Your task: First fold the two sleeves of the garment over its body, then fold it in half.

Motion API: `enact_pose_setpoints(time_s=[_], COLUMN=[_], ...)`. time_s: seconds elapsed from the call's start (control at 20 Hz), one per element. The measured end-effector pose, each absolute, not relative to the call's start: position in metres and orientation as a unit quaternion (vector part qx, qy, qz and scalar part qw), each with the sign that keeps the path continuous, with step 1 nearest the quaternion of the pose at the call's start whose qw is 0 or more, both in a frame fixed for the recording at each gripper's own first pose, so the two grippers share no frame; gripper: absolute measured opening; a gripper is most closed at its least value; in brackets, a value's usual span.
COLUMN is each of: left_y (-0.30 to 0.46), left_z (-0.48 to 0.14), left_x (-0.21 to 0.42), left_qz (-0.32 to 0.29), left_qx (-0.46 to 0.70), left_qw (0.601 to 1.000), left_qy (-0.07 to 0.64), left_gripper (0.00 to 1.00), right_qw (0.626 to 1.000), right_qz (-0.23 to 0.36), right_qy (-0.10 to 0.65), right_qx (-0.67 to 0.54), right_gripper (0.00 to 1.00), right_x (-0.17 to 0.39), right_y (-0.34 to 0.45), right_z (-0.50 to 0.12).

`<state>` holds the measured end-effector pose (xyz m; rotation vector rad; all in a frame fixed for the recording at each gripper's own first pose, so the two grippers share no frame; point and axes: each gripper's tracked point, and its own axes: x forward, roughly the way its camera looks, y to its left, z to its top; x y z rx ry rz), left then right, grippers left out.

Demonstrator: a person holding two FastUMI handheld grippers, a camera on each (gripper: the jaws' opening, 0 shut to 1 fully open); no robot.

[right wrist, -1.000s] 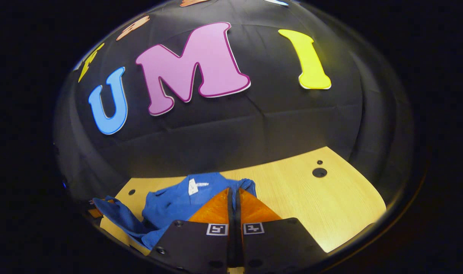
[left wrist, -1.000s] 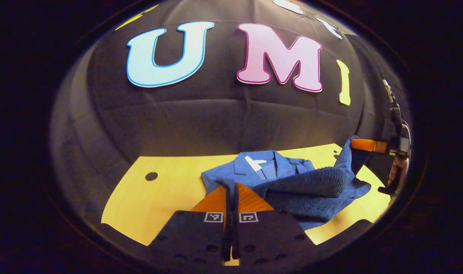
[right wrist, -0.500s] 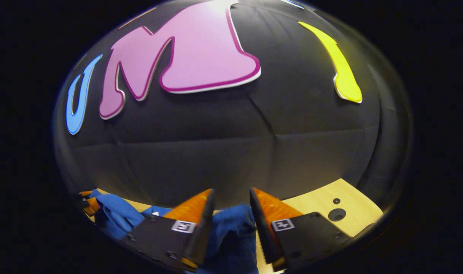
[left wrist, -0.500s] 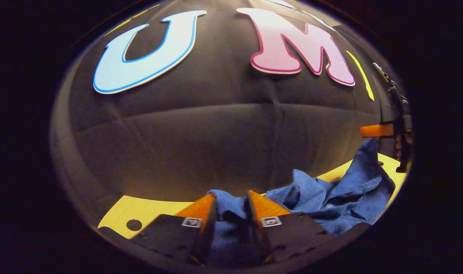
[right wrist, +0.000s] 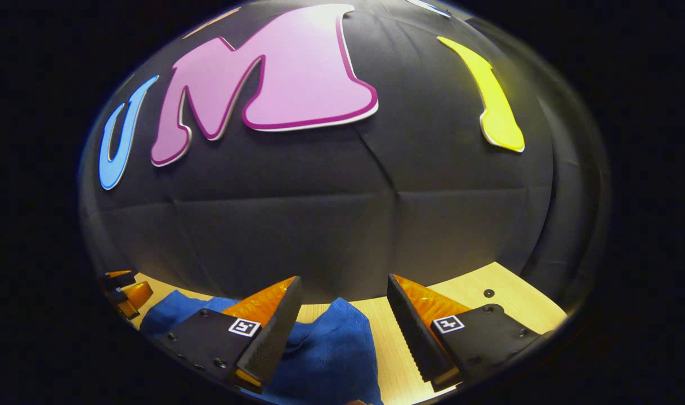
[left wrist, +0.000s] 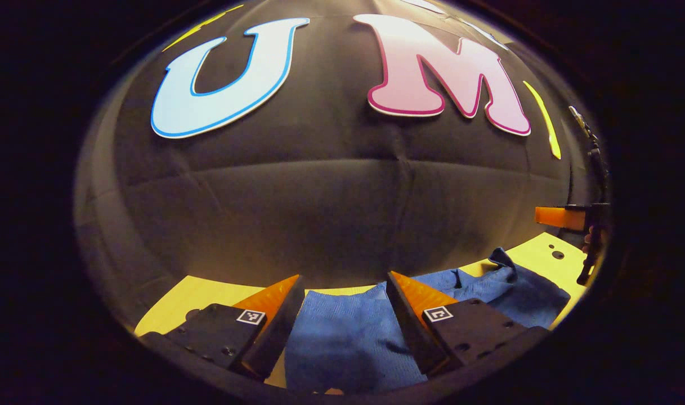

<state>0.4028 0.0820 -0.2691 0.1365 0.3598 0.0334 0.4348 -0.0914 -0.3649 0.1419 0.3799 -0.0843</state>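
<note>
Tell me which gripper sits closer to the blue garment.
Left, by a little. The left gripper straddles the blue garment, cloth filling its open gap. The right gripper, also open, has cloth by one finger, bare table beyond.

We note the garment [left wrist: 342, 337] as solid blue knit with a fine ribbed texture, no print; it reads a deeper blue in the right gripper view [right wrist: 325, 354]. The table [right wrist: 477, 292] is pale yellow wood grain, dotted with small dark round holes [left wrist: 557, 255].

A pale wooden tabletop [right wrist: 477, 306] with small dark round holes [left wrist: 557, 255] meets the black cloth wall [right wrist: 342, 225] behind it.
</note>
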Motion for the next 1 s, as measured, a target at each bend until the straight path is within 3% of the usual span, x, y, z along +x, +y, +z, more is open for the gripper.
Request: enact_pose_setpoints(time_s=[0.45,0.5,0.55,0.75,0.9,1.0], left_y=[0.046,0.044,0.041,0.030,0.029,0.005], left_z=[-0.204,-0.194,-0.180,-0.116,-0.082,-0.063], left_x=[0.265,0.246,0.227,0.156,0.096,0.058], left_qz=[0.003,0.003,0.002,-0.007,0.012,-0.023], left_qx=[0.033,0.033,0.032,0.028,0.037,0.013], left_qw=[0.986,0.986,0.987,0.994,0.996,0.997], left_qy=[0.163,0.162,0.160,0.104,0.085,0.071], left_gripper=[0.85,0.85,0.85,0.87,0.83,0.82], right_qw=[0.985,0.986,0.986,0.986,0.989,0.988], right_qz=[-0.038,-0.040,-0.041,-0.039,-0.028,-0.011], right_qy=[0.161,0.158,0.157,0.155,0.138,0.152], right_qx=[0.037,0.041,0.044,0.048,0.035,0.029], right_gripper=[0.95,0.92,0.95,0.95,0.95,0.95], right_x=[0.319,0.302,0.284,0.207,0.157,0.118], right_y=[-0.078,-0.076,-0.075,-0.067,-0.060,-0.049], right_z=[-0.292,-0.279,-0.266,-0.212,-0.172,-0.163])
